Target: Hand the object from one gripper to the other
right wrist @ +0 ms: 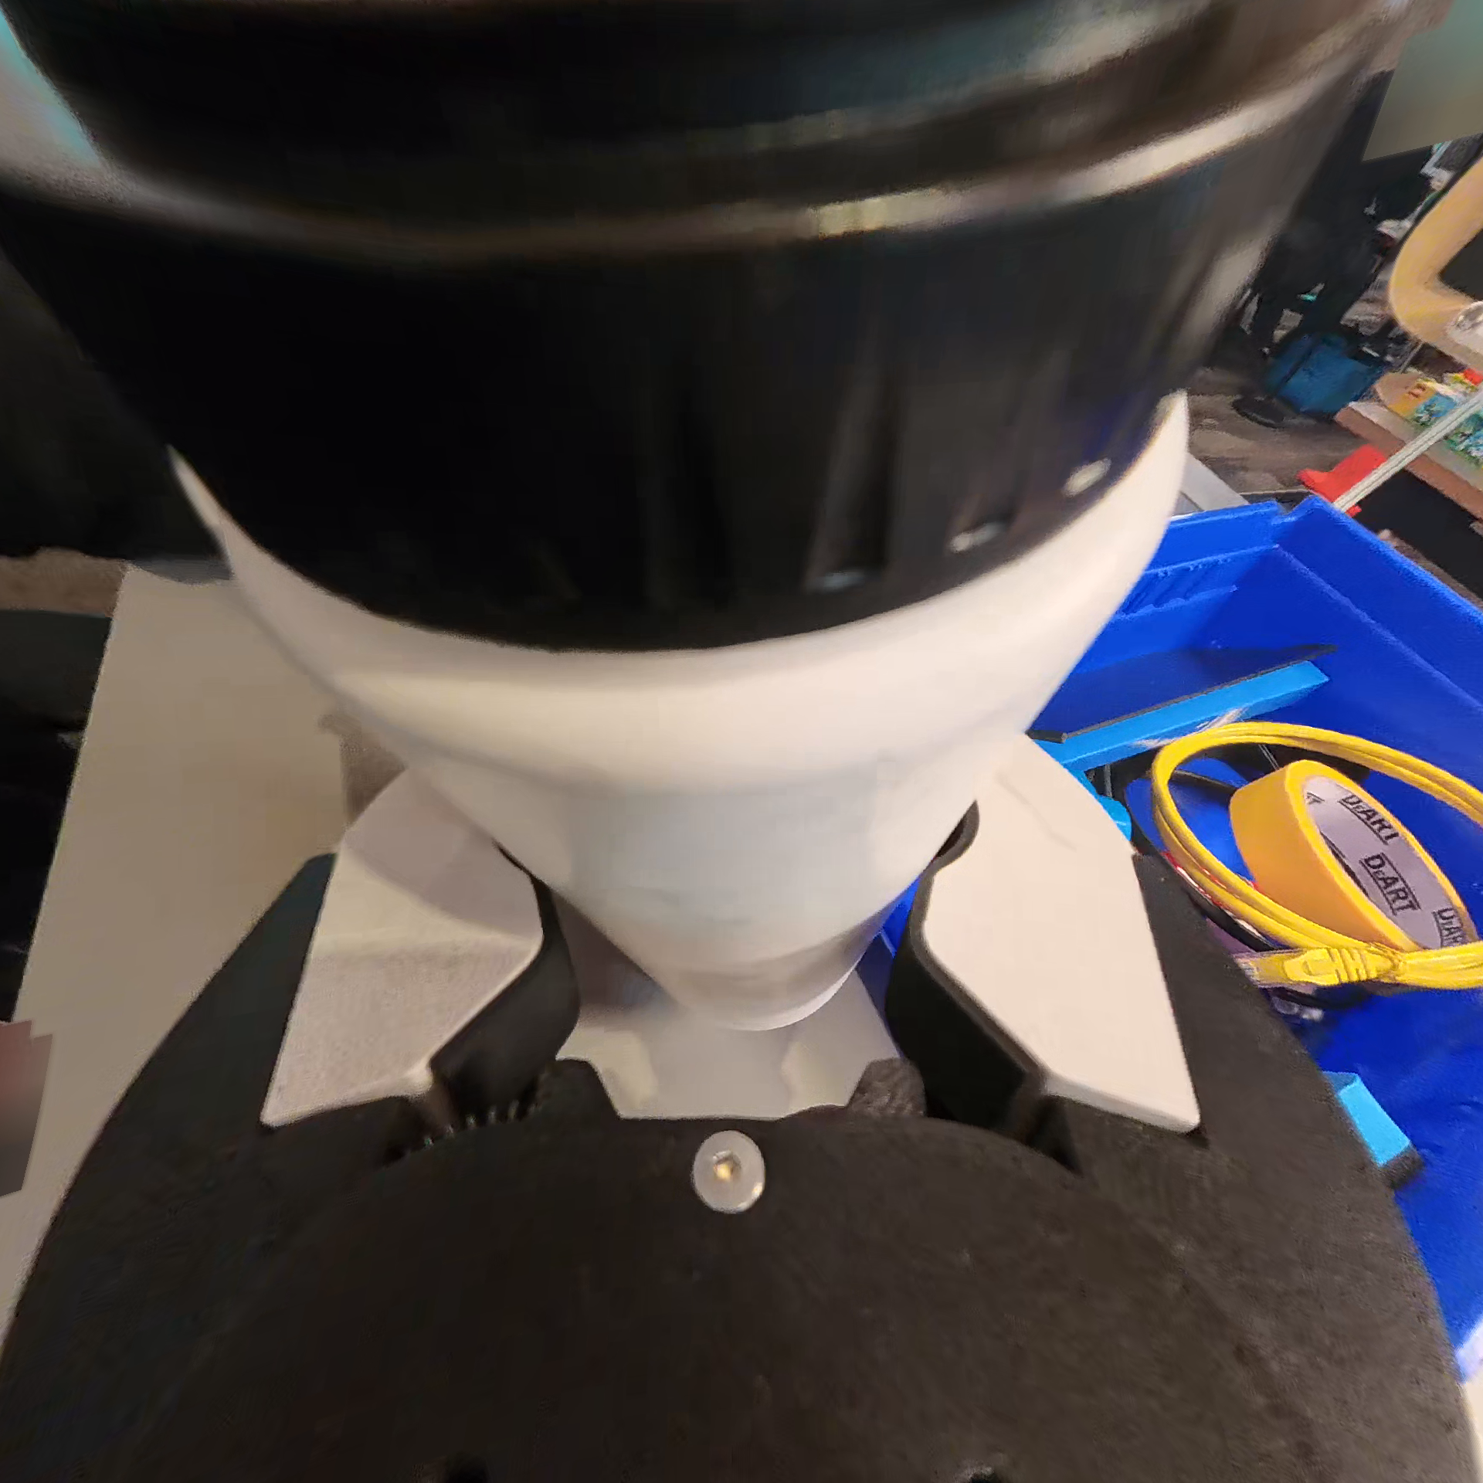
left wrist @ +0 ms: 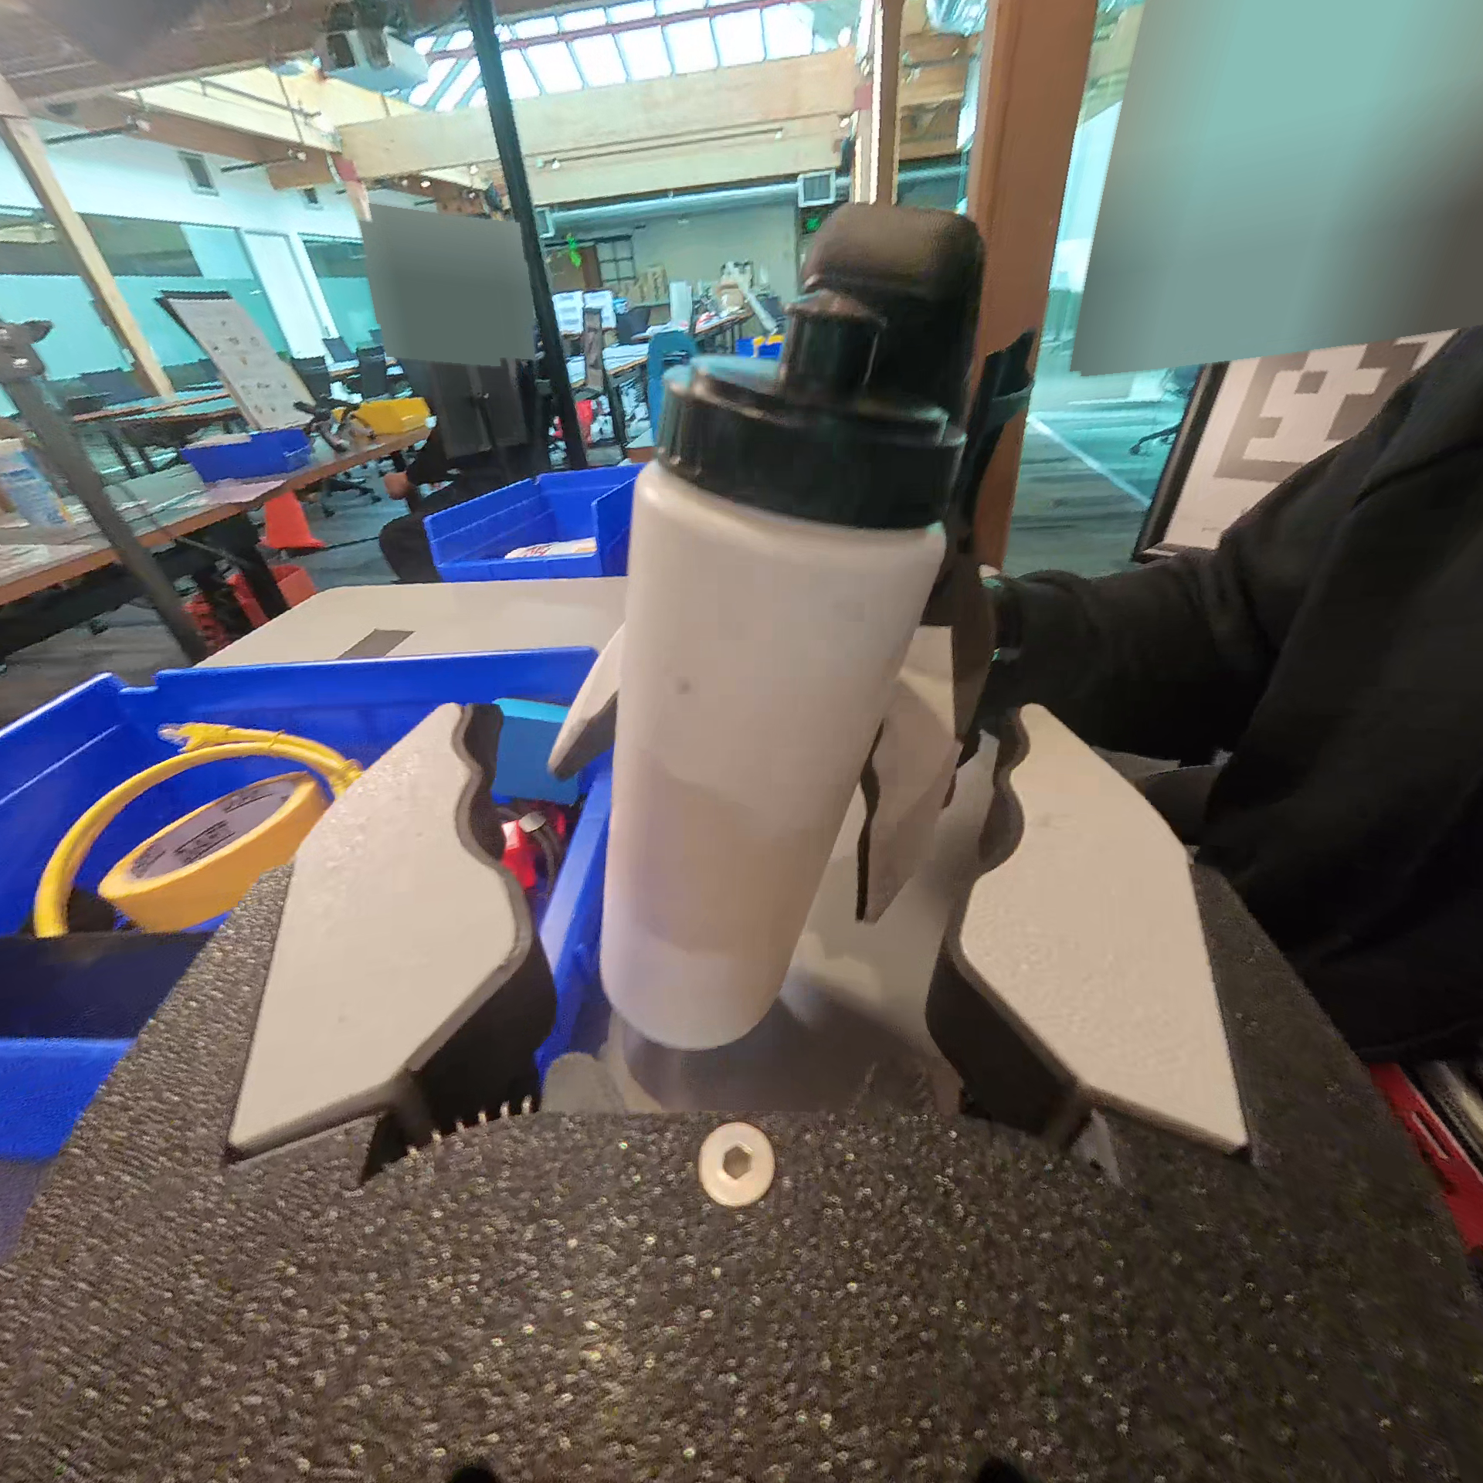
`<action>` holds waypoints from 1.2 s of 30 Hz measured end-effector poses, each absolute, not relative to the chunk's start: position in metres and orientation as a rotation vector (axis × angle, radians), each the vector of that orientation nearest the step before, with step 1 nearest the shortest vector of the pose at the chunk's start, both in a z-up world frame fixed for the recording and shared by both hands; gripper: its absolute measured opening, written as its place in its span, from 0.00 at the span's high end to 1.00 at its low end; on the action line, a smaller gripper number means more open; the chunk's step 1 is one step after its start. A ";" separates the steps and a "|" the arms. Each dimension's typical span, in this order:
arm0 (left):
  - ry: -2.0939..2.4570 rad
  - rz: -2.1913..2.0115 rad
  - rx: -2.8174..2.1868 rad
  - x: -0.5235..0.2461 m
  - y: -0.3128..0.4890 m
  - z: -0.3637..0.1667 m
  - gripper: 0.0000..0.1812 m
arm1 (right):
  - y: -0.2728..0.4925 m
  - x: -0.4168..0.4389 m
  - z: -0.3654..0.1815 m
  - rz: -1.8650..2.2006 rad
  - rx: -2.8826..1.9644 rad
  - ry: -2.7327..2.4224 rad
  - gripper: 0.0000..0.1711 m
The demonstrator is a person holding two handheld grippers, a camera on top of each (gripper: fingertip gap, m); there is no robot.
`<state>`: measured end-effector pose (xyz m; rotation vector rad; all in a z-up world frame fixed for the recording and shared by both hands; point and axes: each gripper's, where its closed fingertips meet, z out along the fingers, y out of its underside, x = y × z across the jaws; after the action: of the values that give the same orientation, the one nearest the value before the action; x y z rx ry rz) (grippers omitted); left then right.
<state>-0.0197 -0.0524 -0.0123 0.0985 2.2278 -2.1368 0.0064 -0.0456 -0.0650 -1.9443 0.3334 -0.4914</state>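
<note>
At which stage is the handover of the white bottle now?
Done: the right claw has the white bottle clamped by its body and lifted off the table. In hand: the bottle sits between the fingers of the left claw, which are wide open and not touching it. Left: the left claw closes, then the right releases.

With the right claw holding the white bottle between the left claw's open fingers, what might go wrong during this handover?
1. The bottle hangs tilted, so the left claw may close on it unevenly and let it slip.
2. The right claw grips the smooth body below the heavy black lid; releasing before the left claw closes could drop it into the blue bin.
3. Both claws crowd the same stretch, so fingers may collide.
</note>
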 end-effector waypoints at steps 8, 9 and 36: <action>2.295 -2.066 0.180 -0.042 -0.083 -0.032 0.36 | -0.026 -0.006 -0.090 -0.534 -2.116 0.234 0.42; 2.286 -2.069 0.203 -0.046 -0.085 -0.034 0.38 | -0.024 -0.007 -0.090 -0.551 -2.128 0.219 0.42; 1.000 -3.482 -0.900 0.065 0.019 0.040 0.41 | -0.035 0.017 -0.037 -1.499 -1.587 -0.162 0.31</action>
<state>0.0646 0.0186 0.0404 -0.9005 0.9996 -3.4818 0.0171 -0.0355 -0.0375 -1.5867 -0.1617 -1.4992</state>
